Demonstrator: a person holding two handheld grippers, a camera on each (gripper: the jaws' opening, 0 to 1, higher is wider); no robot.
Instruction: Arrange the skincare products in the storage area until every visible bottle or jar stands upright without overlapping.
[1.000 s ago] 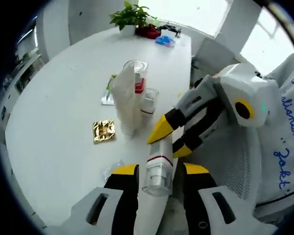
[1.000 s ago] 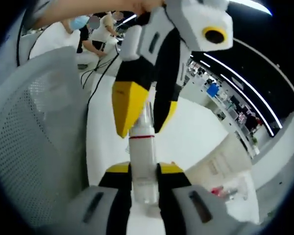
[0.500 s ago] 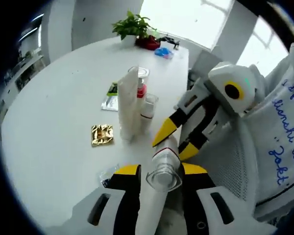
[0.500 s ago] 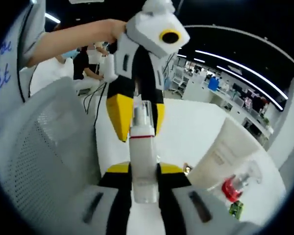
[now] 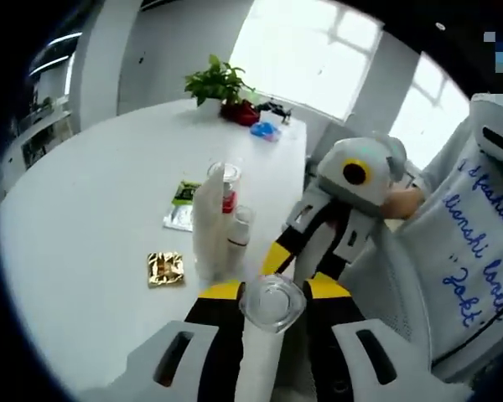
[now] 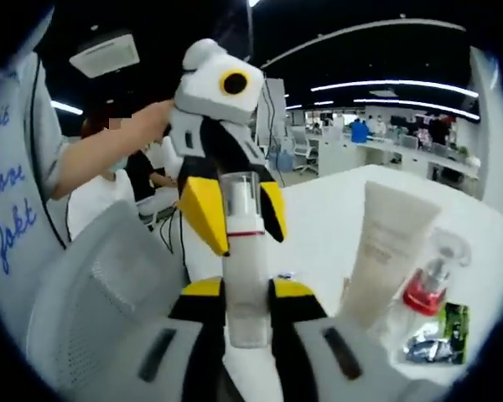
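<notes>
A white pump bottle with a red ring and a clear cap stands upright between my right gripper's jaws, which are shut on its lower body. My left gripper comes down from above, its yellow jaws closed against the cap's sides. In the left gripper view I see the bottle's clear cap end-on between my left gripper's jaws, with my right gripper just behind it. On the white table stand a white tube, a red-collared spray bottle and a small white bottle.
A gold foil sachet and a green packet lie flat near the standing products. A potted plant and a blue item sit at the table's far end. A white mesh chair is beside the table's edge.
Both grippers stayed on the pump bottle while it swung from slanted to upright. Its cap now points straight at the left camera. The tube and spray bottle came further into the right gripper view.
</notes>
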